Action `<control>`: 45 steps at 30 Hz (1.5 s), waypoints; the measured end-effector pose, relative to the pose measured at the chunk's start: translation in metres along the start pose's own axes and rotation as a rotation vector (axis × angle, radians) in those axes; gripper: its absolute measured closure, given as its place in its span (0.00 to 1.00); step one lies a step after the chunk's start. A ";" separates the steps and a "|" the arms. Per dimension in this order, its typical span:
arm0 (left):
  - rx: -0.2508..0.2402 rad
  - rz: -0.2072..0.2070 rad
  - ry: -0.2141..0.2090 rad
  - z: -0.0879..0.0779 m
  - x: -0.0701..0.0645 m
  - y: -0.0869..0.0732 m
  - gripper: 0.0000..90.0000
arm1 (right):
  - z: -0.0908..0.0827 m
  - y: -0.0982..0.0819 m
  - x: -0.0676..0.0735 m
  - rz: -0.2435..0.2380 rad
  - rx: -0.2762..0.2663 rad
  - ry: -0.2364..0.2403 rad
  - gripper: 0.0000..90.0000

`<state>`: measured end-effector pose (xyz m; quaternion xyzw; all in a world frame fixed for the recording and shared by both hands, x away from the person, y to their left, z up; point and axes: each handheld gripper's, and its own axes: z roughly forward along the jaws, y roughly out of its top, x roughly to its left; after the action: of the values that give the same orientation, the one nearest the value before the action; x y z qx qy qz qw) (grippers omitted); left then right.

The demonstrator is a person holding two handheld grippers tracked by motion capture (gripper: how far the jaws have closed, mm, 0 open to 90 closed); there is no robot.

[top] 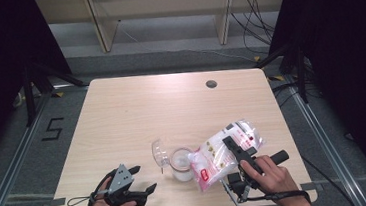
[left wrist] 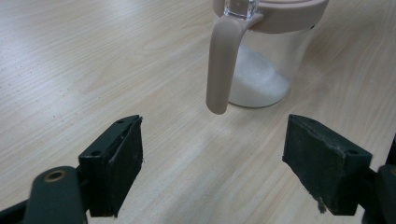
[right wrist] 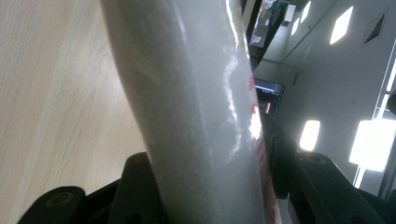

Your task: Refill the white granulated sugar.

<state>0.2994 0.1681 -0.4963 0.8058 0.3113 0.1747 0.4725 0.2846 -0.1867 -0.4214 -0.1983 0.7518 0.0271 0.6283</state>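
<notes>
A: Where are we in the pour?

B: Midway, we judge. Our right gripper (top: 236, 151), lower right of the high view, has its jaws partly closed and pressing on the plastic bag (top: 225, 152) of white grains. In the right gripper view the bag (right wrist: 196, 107) fills the gap between the two black jaws, so the hold looks firm. The bag is tilted, its lower end hanging over the jar (top: 180, 164) just right of centre near the bottom of the high view.

A: And the jar itself?

B: It stands upright on the table (top: 171, 109), with its clear lid (top: 160, 152) flipped up to the left. In the left gripper view we see the jar (left wrist: 261, 70) at the upper middle, a low heap of white grains at its bottom, so it is far from full. A beige handle (left wrist: 222, 65) hangs down its near side.

A: Our left gripper?

B: It (top: 142, 179) rests at the lower left of the high view, jaws wide apart and empty, near the jar but not touching it.

A: What does the next move call for?

B: We think tipping the bag's open end lower, squarely above the mouth, so grains fall in and not onto the table. Steadying the jar with the left jaws could help.
</notes>
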 end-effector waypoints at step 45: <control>0.010 -0.009 0.003 0.000 -0.001 -0.001 0.22 | 0.002 0.000 -0.001 0.003 -0.040 0.000 0.67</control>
<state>0.2985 0.1683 -0.4966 0.8066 0.3165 0.1724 0.4686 0.2861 -0.1860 -0.4210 -0.2095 0.7514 0.0430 0.6242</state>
